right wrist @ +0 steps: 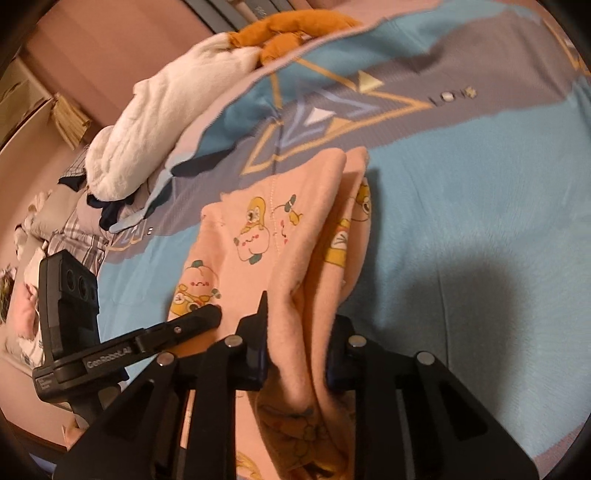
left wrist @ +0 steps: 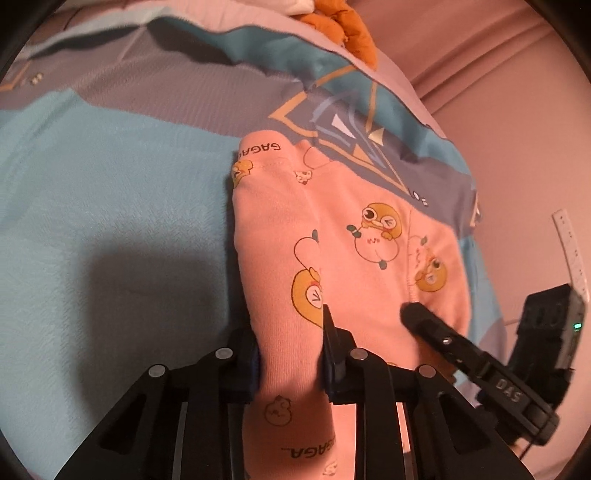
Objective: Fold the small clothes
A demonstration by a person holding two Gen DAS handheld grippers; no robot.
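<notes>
A small pink garment [left wrist: 332,236] printed with yellow cartoon figures lies on a blue and grey bedspread [left wrist: 110,206]. My left gripper [left wrist: 290,350] is shut on a raised fold along the garment's left edge. My right gripper [right wrist: 297,350] is shut on a bunched fold of the same garment [right wrist: 258,236], lifted above the bed. The right gripper also shows in the left wrist view [left wrist: 417,314] resting on the garment's right side. The left gripper shows in the right wrist view [right wrist: 207,317] at the garment's left edge.
A white cloth [right wrist: 155,122] and an orange cloth [right wrist: 291,33] lie at the bed's far edge; the orange cloth also shows in the left wrist view [left wrist: 343,26]. More crumpled laundry [right wrist: 55,229] lies at the left. A pink wall [left wrist: 498,74] rises beyond the bed.
</notes>
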